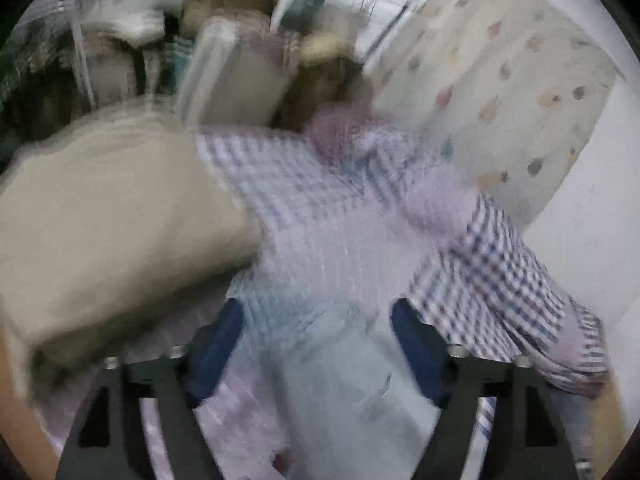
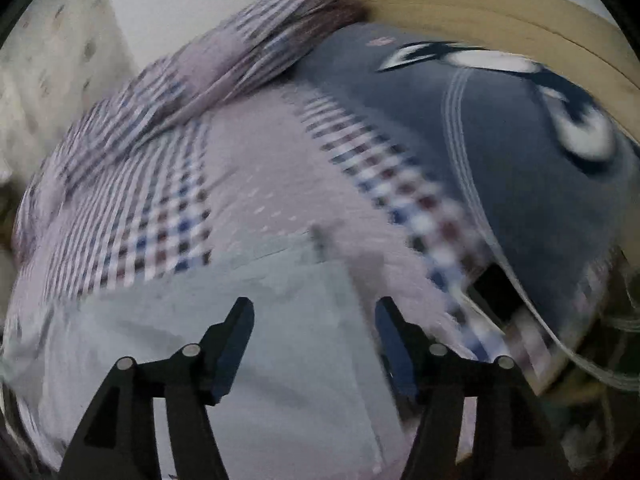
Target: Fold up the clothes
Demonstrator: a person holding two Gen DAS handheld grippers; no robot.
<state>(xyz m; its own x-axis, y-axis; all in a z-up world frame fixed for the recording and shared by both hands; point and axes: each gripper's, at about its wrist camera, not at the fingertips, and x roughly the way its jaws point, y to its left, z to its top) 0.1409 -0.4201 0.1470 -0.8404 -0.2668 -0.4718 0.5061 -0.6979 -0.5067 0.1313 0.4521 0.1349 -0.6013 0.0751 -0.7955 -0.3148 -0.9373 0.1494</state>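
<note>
Above checked shirt [image 1: 340, 216]: both jaws apart, empty; frames blurred.

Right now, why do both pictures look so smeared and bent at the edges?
Left wrist view: motion blur smears the checked shirt and beige cloth, while the open left gripper looks crisper. Right wrist view: blur streaks the shirt and navy garment; the open right gripper looks sharper. In both, the fisheye lens bows the scene and leaves dark corners.
</note>
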